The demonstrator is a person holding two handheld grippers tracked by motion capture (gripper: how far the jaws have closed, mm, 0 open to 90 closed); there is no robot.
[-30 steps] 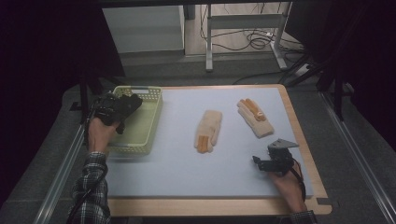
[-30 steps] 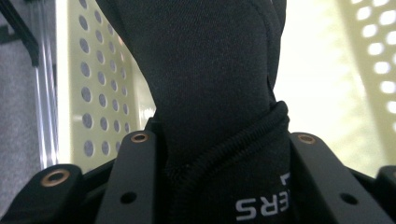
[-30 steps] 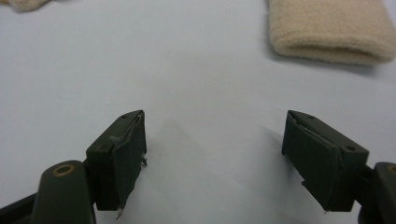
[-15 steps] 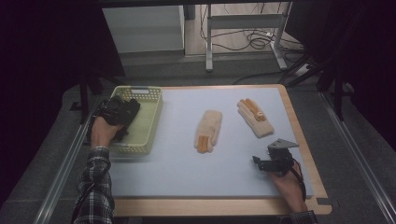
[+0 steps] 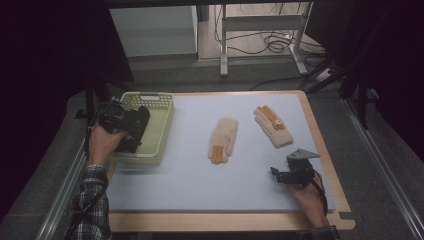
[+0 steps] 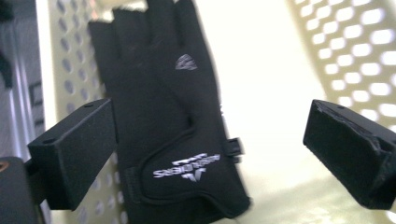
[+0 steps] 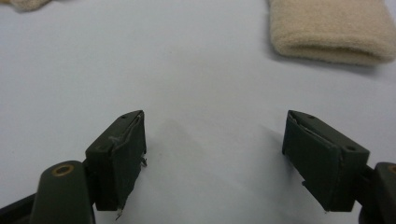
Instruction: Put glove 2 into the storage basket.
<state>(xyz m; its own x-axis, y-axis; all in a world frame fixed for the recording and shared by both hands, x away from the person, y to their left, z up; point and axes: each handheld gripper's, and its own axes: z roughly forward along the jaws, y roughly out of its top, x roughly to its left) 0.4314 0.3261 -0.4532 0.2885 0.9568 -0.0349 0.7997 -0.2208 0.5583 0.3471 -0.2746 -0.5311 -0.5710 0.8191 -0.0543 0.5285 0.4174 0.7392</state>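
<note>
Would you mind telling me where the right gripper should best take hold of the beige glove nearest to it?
Probably at the cuff of the beige glove, its plain wide end, which faces the right gripper. Come from the near side, low over the table, jaws spanning the flat cuff's thickness; the orange fingertips point away.

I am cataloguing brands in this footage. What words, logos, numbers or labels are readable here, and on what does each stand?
White lettering with a V-shaped mark on the black glove in the yellow basket: seen upside down and blurred, not readable for certain.
Small grey emblem higher on that glove: a mark, no letters readable.
White label on the basket's far rim in the high view: too small to read.
The two beige gloves, nearer and farther: no text.
</note>
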